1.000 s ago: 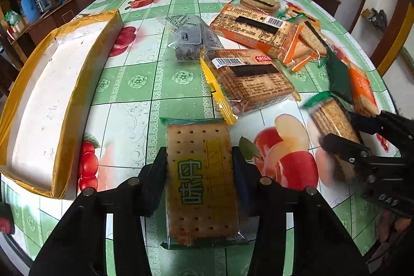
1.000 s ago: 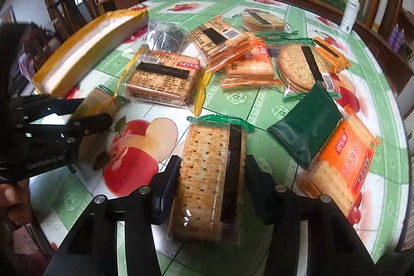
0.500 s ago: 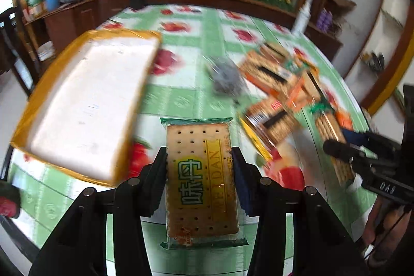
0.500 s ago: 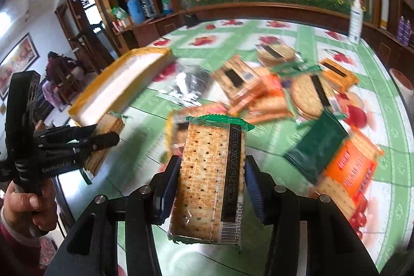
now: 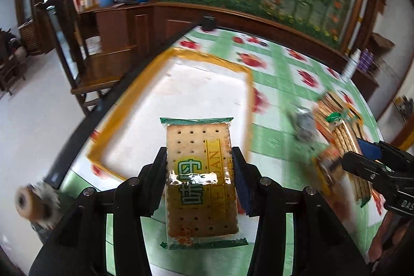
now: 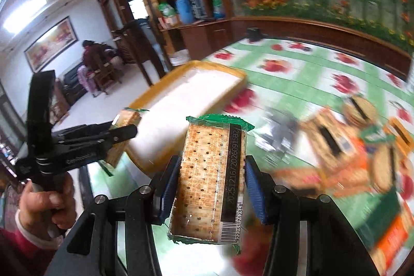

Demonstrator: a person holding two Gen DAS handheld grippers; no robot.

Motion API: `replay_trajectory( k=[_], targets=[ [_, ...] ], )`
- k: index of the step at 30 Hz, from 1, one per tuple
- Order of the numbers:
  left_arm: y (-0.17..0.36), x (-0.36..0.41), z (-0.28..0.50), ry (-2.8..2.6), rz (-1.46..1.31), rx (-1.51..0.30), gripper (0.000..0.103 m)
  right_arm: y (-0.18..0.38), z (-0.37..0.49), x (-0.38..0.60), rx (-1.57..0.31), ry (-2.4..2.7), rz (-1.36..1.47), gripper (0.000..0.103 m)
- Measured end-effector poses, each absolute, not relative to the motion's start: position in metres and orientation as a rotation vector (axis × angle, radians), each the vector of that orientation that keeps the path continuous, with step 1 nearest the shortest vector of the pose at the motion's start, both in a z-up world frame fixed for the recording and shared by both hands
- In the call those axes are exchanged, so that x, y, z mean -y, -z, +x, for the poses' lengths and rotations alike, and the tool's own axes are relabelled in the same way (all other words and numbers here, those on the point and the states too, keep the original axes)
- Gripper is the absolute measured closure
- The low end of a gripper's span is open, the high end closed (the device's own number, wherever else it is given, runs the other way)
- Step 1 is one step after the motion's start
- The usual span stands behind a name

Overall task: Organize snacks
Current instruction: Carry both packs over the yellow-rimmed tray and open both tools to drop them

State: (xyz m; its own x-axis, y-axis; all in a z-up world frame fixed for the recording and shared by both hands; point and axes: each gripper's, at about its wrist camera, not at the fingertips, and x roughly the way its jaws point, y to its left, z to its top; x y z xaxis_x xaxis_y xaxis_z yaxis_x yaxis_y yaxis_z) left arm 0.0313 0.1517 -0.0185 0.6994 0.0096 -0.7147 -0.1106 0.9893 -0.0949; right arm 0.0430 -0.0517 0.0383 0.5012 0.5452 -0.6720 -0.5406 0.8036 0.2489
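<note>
My left gripper [image 5: 198, 167] is shut on a cracker packet with a yellow label [image 5: 200, 180] and holds it in the air over the near end of the white tray with a yellow rim [image 5: 145, 100]. My right gripper [image 6: 211, 180] is shut on a cracker packet with a black barcode strip [image 6: 209, 180], also in the air, to the right of the tray [image 6: 191, 92]. The left gripper and its packet show in the right wrist view [image 6: 121, 132] over the tray's near corner. The right gripper shows at the right of the left wrist view [image 5: 362, 159].
Several more snack packets [image 6: 336, 144] lie in a blurred heap on the right of the green fruit-print tablecloth [image 6: 305, 79]. A grey foil packet [image 5: 304, 124] lies between heap and tray. A wooden chair [image 5: 101, 69] stands beside the table's left edge.
Both grippers have lifted their cracker packets off the table and swung left toward the tray. The left packet has gone from over the cloth to over the tray's near end.
</note>
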Motion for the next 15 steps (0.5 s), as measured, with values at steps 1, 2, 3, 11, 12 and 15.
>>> replay_trajectory(
  k=[1, 2, 3, 11, 12, 15],
  targets=[
    [0.018, -0.159, 0.037, -0.078, -0.143, -0.796, 0.058, -0.039, 0.047, 0.043, -0.81, -0.673, 0.007, 0.053],
    [0.019, -0.168, 0.042, -0.091, -0.153, -0.795, 0.058, -0.041, 0.053, 0.032, -0.804, -0.692, 0.009, 0.053],
    [0.019, -0.174, 0.046, -0.1, -0.156, -0.795, 0.058, -0.041, 0.057, 0.023, -0.803, -0.707, 0.013, 0.053],
    [0.038, -0.21, 0.08, -0.148, -0.21, -0.838, 0.058, -0.026, 0.109, -0.061, -0.844, -0.798, 0.062, 0.053],
    [0.041, -0.21, 0.083, -0.153, -0.207, -0.848, 0.058, -0.021, 0.115, -0.071, -0.858, -0.802, 0.068, 0.053],
    [0.051, -0.211, 0.089, -0.158, -0.191, -0.875, 0.057, -0.007, 0.123, -0.092, -0.894, -0.808, 0.071, 0.053]
  ],
)
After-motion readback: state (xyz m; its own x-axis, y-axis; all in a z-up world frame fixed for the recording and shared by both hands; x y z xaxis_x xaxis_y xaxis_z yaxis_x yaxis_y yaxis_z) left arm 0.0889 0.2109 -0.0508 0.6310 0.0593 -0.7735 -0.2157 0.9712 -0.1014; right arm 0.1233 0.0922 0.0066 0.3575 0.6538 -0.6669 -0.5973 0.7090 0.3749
